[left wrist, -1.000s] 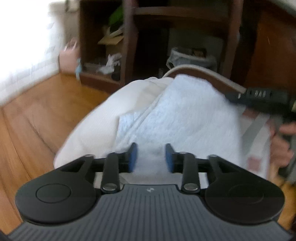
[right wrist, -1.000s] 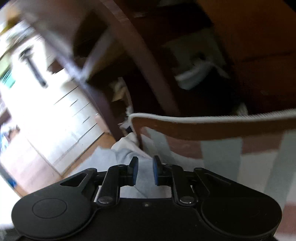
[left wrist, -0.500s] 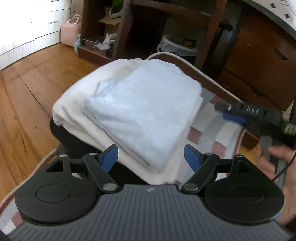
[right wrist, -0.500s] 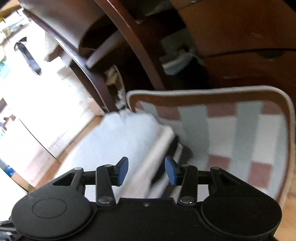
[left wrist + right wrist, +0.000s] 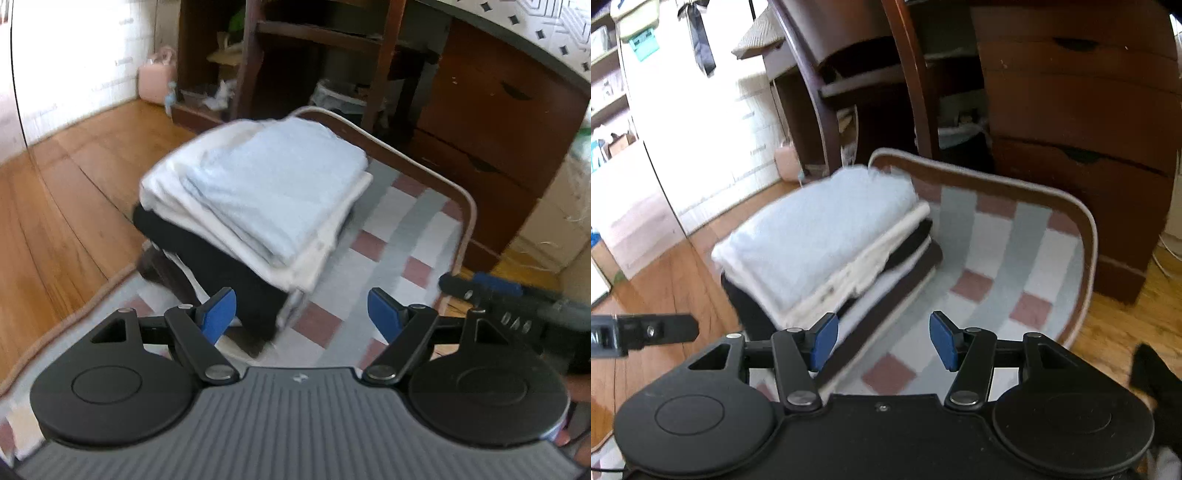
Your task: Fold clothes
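Left gripper [image 5: 301, 314]: jaws spread wide, blue pads [image 5: 217, 314] empty, nothing between them. It hovers above the near part of the checked mat [image 5: 417, 221], with the stack of folded clothes [image 5: 258, 206] ahead at about 11 o'clock, apart from the fingertips.

Right gripper [image 5: 882, 341]: jaws likewise wide apart and holding nothing. In its own view the stack [image 5: 827, 251] lies at 11 o'clock, just beyond the left pad [image 5: 823, 341]; whether pad and cloth touch cannot be determined.

Stack composition, top to bottom: a pale blue folded garment [image 5: 273, 181], a cream garment [image 5: 314, 254] beneath it, a black garment [image 5: 207, 254] under that, then further dark and white layers [image 5: 901, 273] visible at the edge in the right wrist view. The layers sit slightly offset, not squared.

The stack rests on the far-left portion of the mat [image 5: 1027, 258], which is patterned in grey, white and dusty red squares with a brown border and pale piping. The mat lies on a wooden floor [image 5: 59, 206].

Beyond the mat, at 12 to 1 o'clock, stands a dark wooden desk with drawers [image 5: 495, 122]. A pink container [image 5: 155, 79] stands on the floor at 10 o'clock by the white wall.

The right gripper's body enters the left wrist view at 3 o'clock [image 5: 517, 310]; the left gripper's tip shows at 9 o'clock [image 5: 646, 334] in the right wrist view. Both views are partly motion-blurred.
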